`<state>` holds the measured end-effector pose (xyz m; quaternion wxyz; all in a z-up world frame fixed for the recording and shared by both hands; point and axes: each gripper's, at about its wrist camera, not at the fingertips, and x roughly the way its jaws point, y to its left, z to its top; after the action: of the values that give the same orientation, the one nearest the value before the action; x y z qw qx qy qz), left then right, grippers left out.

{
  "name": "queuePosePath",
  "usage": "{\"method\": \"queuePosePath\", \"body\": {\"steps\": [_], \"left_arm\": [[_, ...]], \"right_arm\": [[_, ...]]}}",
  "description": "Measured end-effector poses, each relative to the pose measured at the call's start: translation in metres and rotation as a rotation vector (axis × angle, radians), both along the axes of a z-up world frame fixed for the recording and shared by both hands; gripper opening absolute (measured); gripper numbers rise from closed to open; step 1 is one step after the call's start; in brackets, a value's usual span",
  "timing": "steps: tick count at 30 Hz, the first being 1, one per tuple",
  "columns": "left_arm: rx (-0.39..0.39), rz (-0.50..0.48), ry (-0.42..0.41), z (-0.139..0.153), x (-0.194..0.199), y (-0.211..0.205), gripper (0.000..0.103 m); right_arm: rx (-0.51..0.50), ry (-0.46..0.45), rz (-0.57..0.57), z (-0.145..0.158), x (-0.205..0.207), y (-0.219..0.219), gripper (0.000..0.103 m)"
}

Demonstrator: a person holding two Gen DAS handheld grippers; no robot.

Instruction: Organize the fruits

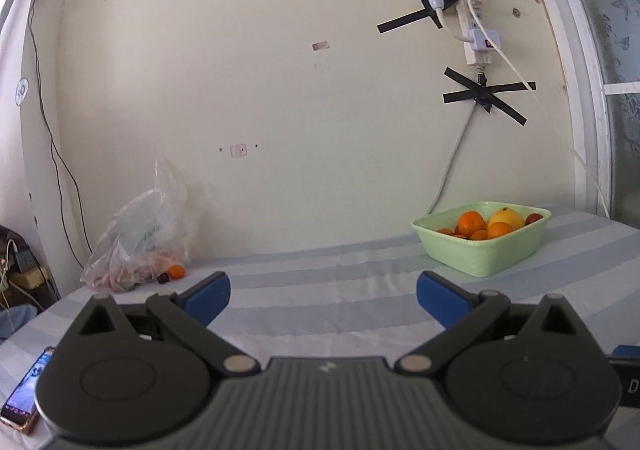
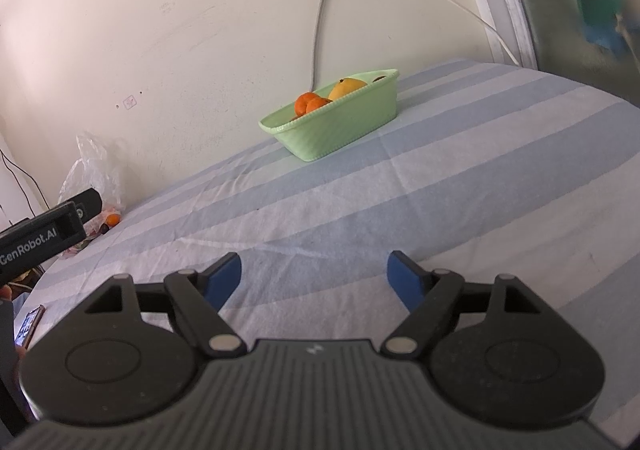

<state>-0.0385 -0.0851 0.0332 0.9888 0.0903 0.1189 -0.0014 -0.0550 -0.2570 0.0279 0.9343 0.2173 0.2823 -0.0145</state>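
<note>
A pale green basket (image 1: 486, 256) (image 2: 340, 130) stands on the striped cloth near the wall, holding several oranges (image 1: 471, 223) (image 2: 310, 103), a yellow fruit (image 1: 506, 217) (image 2: 347, 87) and a dark red fruit (image 1: 534, 218). At the far left a clear plastic bag (image 1: 140, 238) (image 2: 94, 170) lies against the wall with a small orange (image 1: 176, 271) (image 2: 113, 219) and a dark fruit (image 1: 163, 278) at its mouth. My left gripper (image 1: 323, 296) is open with nothing between its blue pads, well short of bag and basket. My right gripper (image 2: 315, 276) is open too, over bare cloth.
The striped cloth (image 2: 400, 202) covers the table. A phone (image 1: 26, 396) (image 2: 28, 324) lies at the near left edge. Cables and a taped power strip (image 1: 476, 30) hang on the wall. A window frame (image 1: 588, 90) stands at the right. The left gripper's body (image 2: 44, 236) shows at the left.
</note>
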Motion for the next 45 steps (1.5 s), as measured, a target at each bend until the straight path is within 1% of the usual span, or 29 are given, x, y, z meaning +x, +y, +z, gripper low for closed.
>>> {"method": "queuePosePath", "body": {"steps": [4, 10, 14, 18, 22, 26, 39, 45], "left_arm": [[-0.02, -0.015, 0.022, 0.001, 0.001, 0.002, 0.103], [-0.041, -0.007, 0.065, 0.001, 0.005, 0.005, 0.103], [-0.06, -0.037, 0.118, 0.0, 0.008, 0.006, 0.103], [-0.075, -0.057, 0.151, -0.001, 0.009, 0.007, 0.103], [-0.105, -0.079, 0.196, -0.001, 0.01, 0.009, 0.103], [-0.123, -0.091, 0.22, -0.001, 0.01, 0.01, 0.103], [-0.15, -0.122, 0.309, -0.003, 0.015, 0.01, 0.103], [-0.15, -0.117, 0.379, -0.011, 0.022, 0.009, 0.103]], "right_arm": [[-0.005, -0.002, -0.001, 0.0, 0.0, 0.001, 0.082], [-0.003, -0.004, -0.004, 0.0, 0.0, 0.001, 0.082], [-0.001, -0.005, -0.004, 0.0, 0.0, 0.001, 0.082], [-0.001, -0.005, -0.004, 0.0, 0.0, 0.001, 0.082], [-0.001, -0.005, -0.004, 0.0, 0.0, 0.0, 0.082], [-0.001, -0.005, -0.004, -0.001, 0.0, 0.0, 0.082], [-0.001, -0.006, -0.003, -0.001, 0.0, 0.0, 0.082], [-0.002, -0.005, -0.003, -0.001, 0.0, -0.001, 0.082]]}}
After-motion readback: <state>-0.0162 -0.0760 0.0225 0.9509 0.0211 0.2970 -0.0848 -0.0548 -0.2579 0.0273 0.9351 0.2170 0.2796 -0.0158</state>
